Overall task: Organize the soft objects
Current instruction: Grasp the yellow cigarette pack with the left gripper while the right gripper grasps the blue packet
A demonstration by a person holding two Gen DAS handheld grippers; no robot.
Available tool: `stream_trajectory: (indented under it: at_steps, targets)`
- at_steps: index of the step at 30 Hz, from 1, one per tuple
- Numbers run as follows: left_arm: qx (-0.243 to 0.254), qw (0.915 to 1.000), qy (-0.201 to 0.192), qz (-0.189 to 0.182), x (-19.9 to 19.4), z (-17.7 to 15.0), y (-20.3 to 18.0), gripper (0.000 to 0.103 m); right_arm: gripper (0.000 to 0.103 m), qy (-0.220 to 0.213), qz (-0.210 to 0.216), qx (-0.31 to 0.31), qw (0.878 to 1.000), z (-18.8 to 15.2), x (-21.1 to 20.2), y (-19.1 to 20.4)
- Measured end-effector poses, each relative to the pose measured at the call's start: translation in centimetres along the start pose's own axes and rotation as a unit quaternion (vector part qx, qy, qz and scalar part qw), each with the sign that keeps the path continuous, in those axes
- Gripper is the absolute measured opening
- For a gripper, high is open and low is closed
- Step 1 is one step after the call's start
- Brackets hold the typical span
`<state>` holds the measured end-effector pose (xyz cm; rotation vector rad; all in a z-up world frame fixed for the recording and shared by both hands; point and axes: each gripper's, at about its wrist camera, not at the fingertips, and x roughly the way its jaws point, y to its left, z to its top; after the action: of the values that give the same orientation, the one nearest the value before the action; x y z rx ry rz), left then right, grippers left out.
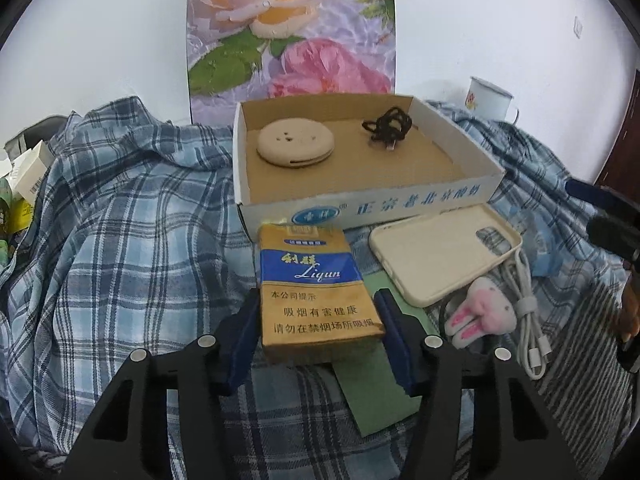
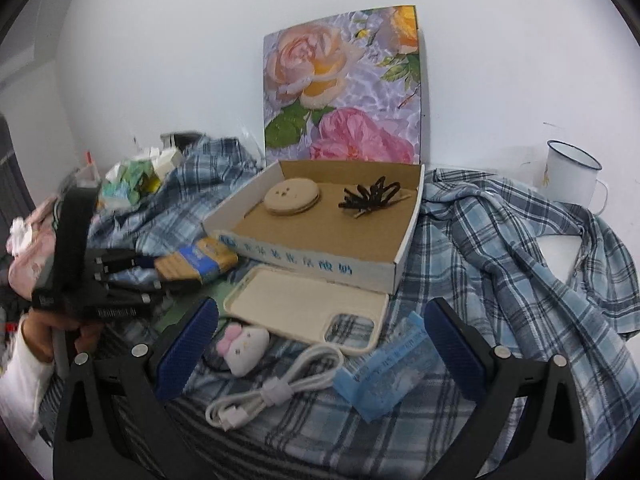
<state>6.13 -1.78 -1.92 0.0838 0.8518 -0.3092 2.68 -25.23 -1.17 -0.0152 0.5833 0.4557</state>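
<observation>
My left gripper (image 1: 318,312) is shut on a yellow and blue cigarette pack (image 1: 314,284) and holds it just in front of the open cardboard box (image 1: 400,206). The pack also shows in the right wrist view (image 2: 200,262). The box (image 2: 320,266) holds a round beige compact (image 1: 295,143) and a black hair tie (image 1: 386,124). My right gripper (image 2: 320,344) is open above a beige phone case (image 2: 304,304), a pink plush bunny (image 2: 244,346), a white cable (image 2: 276,388) and a blue tissue packet (image 2: 384,372).
Everything lies on a blue plaid shirt (image 1: 120,240). A floral board (image 1: 292,28) leans on the wall behind the box. An enamel mug (image 2: 570,174) stands at the back right. Small boxes and packets (image 2: 136,176) are piled at the left.
</observation>
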Motion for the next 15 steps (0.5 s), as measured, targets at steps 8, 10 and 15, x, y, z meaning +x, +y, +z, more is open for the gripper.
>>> stream_trajectory:
  at_steps: [8, 10, 15]
  targets:
    - [-0.004, 0.9994, -0.032, -0.013, -1.6, 0.1, 0.2, 0.056, 0.103, 0.071, 0.002, -0.06, 0.996, -1.1, 0.8, 0.3]
    - [-0.009, 0.999, -0.041, -0.015, -2.1, 0.2, 0.4, 0.056, 0.103, 0.087, -0.013, -0.045, 0.995, -1.0, 1.6, -1.0]
    - [-0.019, 0.9981, -0.055, -0.022, -2.8, 0.4, 0.9, 0.056, 0.103, 0.123, -0.034, -0.018, 0.992, -0.8, 3.7, -3.1]
